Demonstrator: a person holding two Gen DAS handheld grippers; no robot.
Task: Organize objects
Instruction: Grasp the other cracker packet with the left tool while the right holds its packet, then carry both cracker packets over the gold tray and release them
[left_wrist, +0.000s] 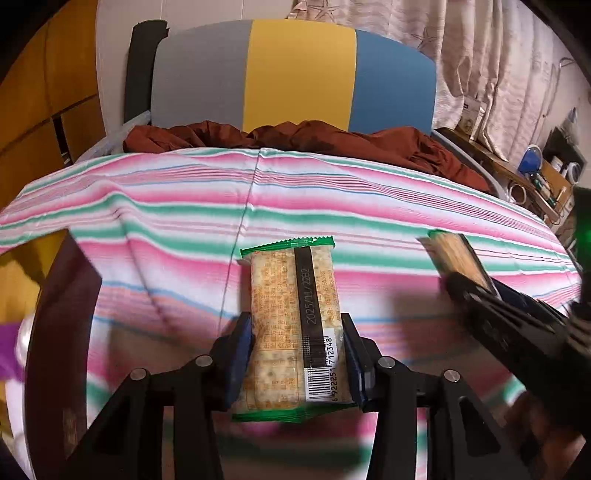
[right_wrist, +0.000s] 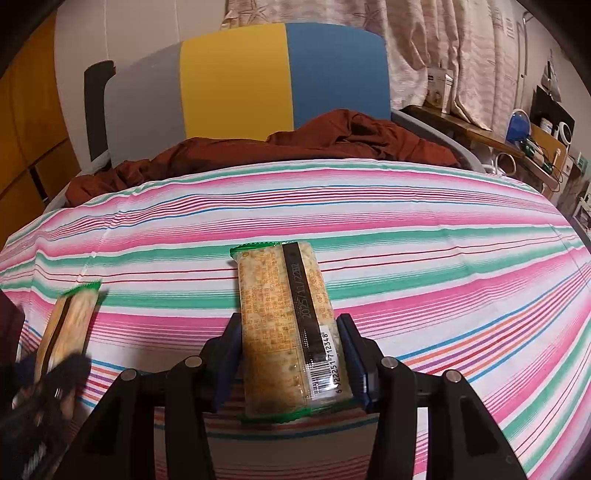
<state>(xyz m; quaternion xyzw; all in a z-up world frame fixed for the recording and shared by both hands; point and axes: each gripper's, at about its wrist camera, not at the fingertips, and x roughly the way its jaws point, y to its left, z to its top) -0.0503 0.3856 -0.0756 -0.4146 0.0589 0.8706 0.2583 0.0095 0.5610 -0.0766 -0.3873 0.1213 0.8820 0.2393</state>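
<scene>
A cracker packet (left_wrist: 295, 325) with green crimped ends sits lengthwise between the blue pads of the left gripper (left_wrist: 297, 332), barcode side up, pinched from both sides and held above the striped cloth (left_wrist: 166, 221) that covers the surface. A second cracker packet (right_wrist: 288, 325) of the same kind is pinched the same way in the right gripper (right_wrist: 290, 332), its far end reaching well past the fingertips. From the left gripper, the right one appears off to the right and slightly blurred, its packet pointing away. From the right gripper, the left one shows low on the left, also blurred. Beyond both grippers, past the far edge of the cloth, lies a rumpled rust-brown fabric (right_wrist: 332, 140), and behind it stands a panel (left_wrist: 295, 74) in 3 colours: grey, yellow and blue.
</scene>
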